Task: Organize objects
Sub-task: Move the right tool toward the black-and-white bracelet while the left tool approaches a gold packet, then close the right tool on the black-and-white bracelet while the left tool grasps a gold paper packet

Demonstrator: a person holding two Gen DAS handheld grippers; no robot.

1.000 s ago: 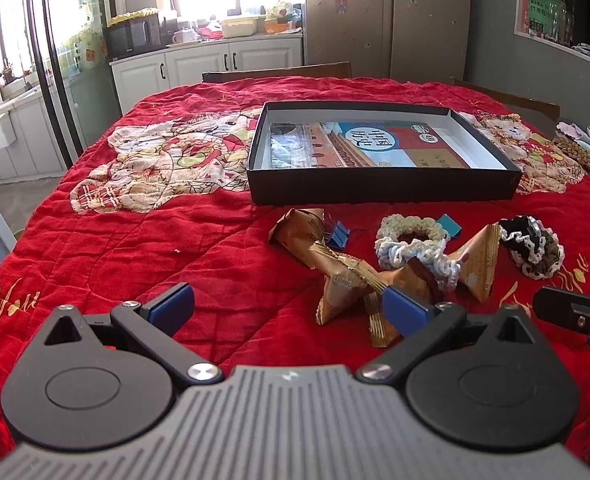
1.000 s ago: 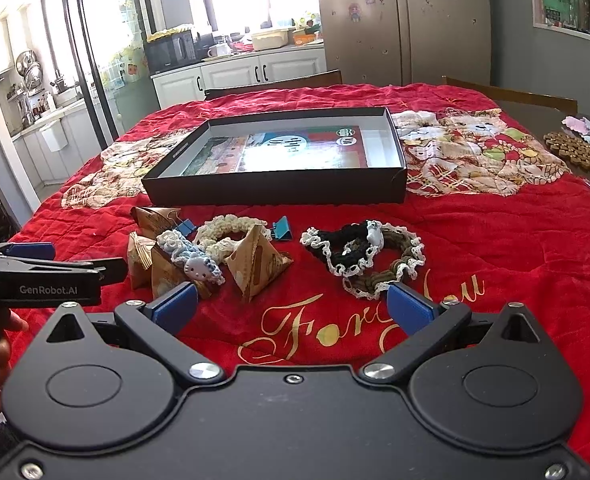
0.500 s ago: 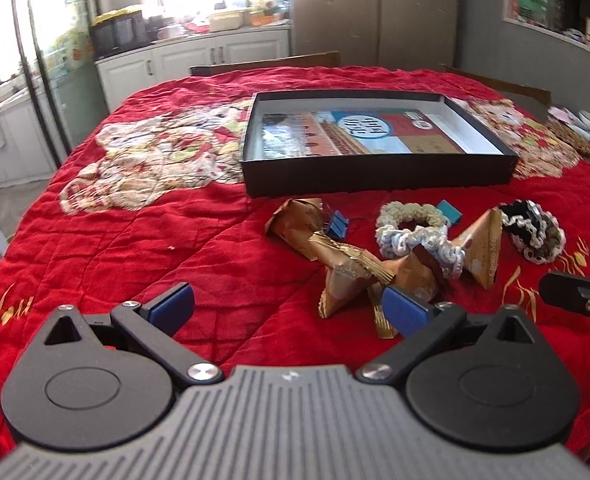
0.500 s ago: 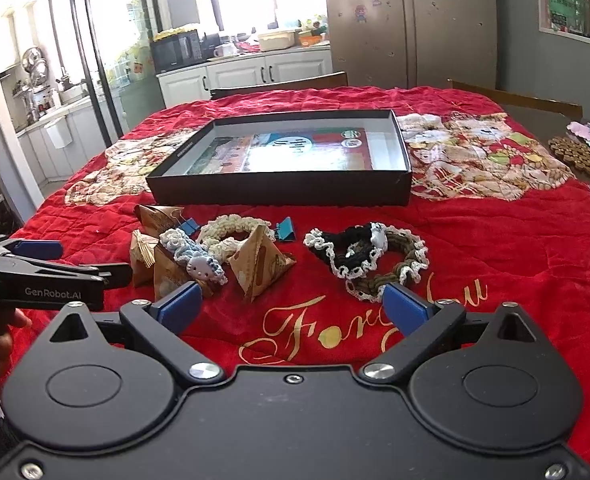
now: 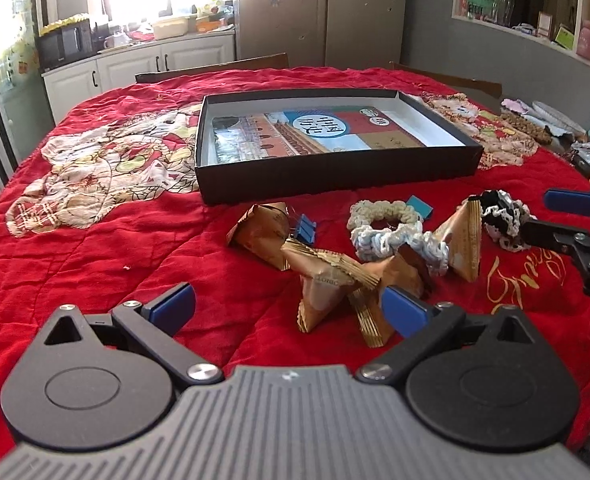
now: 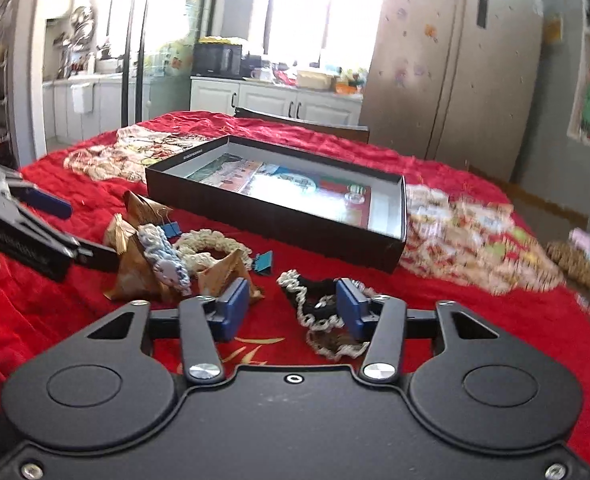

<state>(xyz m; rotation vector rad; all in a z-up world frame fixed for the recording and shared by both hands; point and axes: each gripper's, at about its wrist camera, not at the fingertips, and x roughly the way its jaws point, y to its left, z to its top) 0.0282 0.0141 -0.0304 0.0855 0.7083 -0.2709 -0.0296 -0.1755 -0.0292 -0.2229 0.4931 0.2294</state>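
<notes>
**Now the right tool is closing in on the black scrunchie**

The right gripper (image 6: 293, 308) is hanging low with its jaws partly drawn in but still apart, the black-and-white scrunchie (image 6: 319, 300) lying between its pads, seemingly about to be pinched. The left gripper (image 5: 289, 306) is hovering wide open and empty just before the brown pyramid packets (image 5: 335, 284), probably waiting its turn. Cream scrunchies (image 5: 383, 220) and blue binder clips (image 5: 305, 228) are sitting beside them. Behind, the black box (image 5: 335, 172) is standing open on the red quilted cloth (image 5: 115, 248), likely the destination; kitchen cabinets (image 5: 135, 68) are lining the back of the room.
</notes>
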